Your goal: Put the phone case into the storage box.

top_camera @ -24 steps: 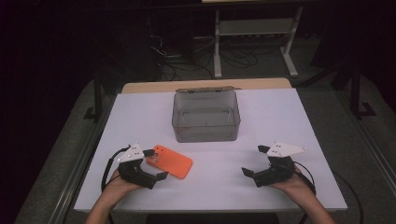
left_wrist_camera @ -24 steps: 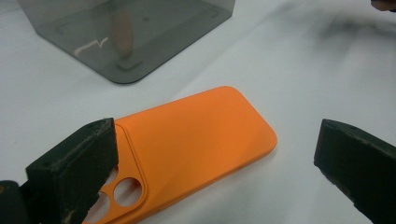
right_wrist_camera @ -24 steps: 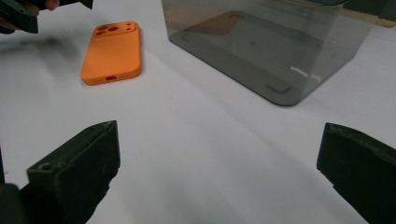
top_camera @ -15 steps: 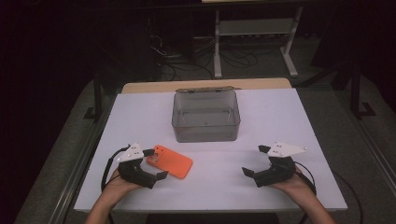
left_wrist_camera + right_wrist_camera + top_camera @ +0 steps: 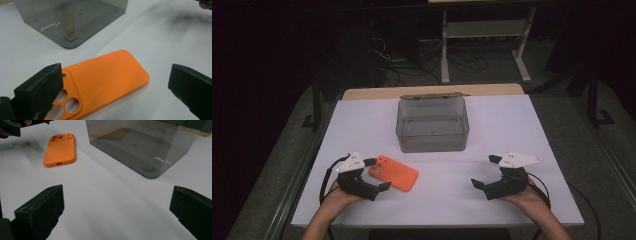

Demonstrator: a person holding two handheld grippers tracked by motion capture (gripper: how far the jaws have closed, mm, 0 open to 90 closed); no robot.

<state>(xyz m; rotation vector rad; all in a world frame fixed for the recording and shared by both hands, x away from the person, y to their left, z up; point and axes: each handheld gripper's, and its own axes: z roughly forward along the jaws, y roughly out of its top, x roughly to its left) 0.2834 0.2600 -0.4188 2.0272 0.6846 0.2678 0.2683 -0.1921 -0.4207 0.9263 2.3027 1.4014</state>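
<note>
Closest to the person, two hands rest at the near edge of the white table, each holding a gripper. The left gripper sits low on the table with its jaws spread wide, and nothing is pinched between them. The orange phone case lies flat just in front of it, back side up, so its round camera holes show. In the left gripper view the case lies between the two black jaws, with its camera end close by one of them, but the jaws do not press on it. It looks as if the gripper is lined up this way so it can close on the case and pick it up. The right gripper is well apart, over on the other side of the table, and its jaws are spread wide too, with only bare table between them. It seems to be waiting its turn. Farther back, in the middle of the table, stands a clear grey box with no lid on top and nothing inside. It may be the place where the case should go, since its open top is easy to reach from both sides.
</note>
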